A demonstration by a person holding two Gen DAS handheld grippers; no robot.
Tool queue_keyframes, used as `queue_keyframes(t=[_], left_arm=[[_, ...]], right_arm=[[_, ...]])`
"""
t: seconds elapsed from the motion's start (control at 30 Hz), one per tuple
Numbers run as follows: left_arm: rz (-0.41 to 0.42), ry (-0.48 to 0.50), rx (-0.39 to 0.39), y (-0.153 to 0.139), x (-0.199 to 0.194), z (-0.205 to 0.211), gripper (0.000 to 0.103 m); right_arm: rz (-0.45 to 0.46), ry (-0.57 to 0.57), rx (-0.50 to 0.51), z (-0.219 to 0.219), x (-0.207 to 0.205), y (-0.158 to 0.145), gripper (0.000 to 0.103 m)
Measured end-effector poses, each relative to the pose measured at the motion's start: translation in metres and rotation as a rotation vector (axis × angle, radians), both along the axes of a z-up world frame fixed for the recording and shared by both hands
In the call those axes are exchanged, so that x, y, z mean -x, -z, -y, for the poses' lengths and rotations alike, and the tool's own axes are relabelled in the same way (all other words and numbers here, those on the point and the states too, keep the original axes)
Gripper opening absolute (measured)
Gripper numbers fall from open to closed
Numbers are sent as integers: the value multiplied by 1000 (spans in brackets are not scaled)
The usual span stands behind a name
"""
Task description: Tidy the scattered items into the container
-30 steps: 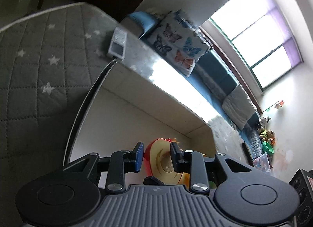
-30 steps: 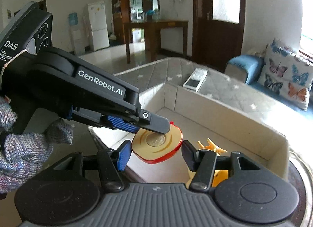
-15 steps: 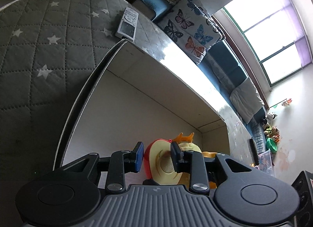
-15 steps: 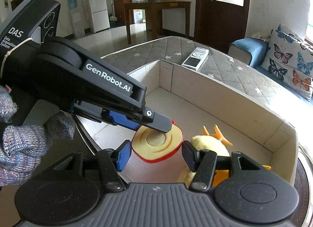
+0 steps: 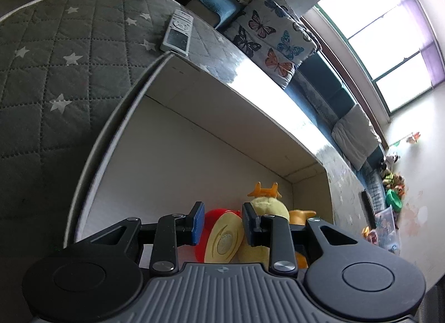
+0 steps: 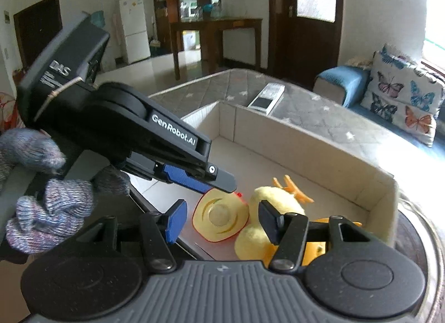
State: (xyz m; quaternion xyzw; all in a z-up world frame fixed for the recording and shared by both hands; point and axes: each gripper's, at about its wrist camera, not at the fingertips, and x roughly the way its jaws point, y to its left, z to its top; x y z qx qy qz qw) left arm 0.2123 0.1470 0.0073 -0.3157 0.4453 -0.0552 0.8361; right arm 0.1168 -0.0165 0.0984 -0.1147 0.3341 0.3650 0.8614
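Observation:
A toy apple half (image 5: 222,236), red skin and yellow cut face, sits between the fingers of my left gripper (image 5: 222,224), which is shut on it low inside the white cardboard box (image 5: 194,117). In the right wrist view the apple half (image 6: 221,217) hangs under the left gripper's fingers (image 6: 192,177), right beside a yellow plush duck (image 6: 275,203) lying in the box (image 6: 306,145). The duck also shows in the left wrist view (image 5: 268,206). My right gripper (image 6: 222,218) is open and empty, just in front of the apple half.
The box stands on a grey quilted mattress with stars (image 5: 55,53). A white remote control (image 5: 178,33) lies by the box's far corner, also in the right wrist view (image 6: 267,95). A butterfly cushion (image 5: 269,42) and blue sofa are behind.
My left gripper has carried the apple half down and deeper into the box, close against the plush duck. My right gripper has stayed open and drawn a little nearer.

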Motion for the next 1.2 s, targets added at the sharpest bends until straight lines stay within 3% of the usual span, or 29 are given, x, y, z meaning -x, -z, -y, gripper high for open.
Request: queue_keyframes(t=[0.17,0.47,0.57,0.7,0.8,1.2], left_arm=[[2,1,-31,-2,3,5,31],[81,-5,-110,-25,21,15,31],[117,8,-145,-34,31,21,31],[167,29,-191,-45,50,33,31],[205,46,-225,-51,66,43,31],[322,78,-355,-54,120,73,33]], right_arm=[[49,22,-26,14,17,-8,58],[64,60,-42,33,34,-5,58],[63,79,-52,38,40,-1,67],[72,110,-64,44,51,4,69],[78,130,-75,49,59,6,79],[104,214,-108,63,82,15,103]])
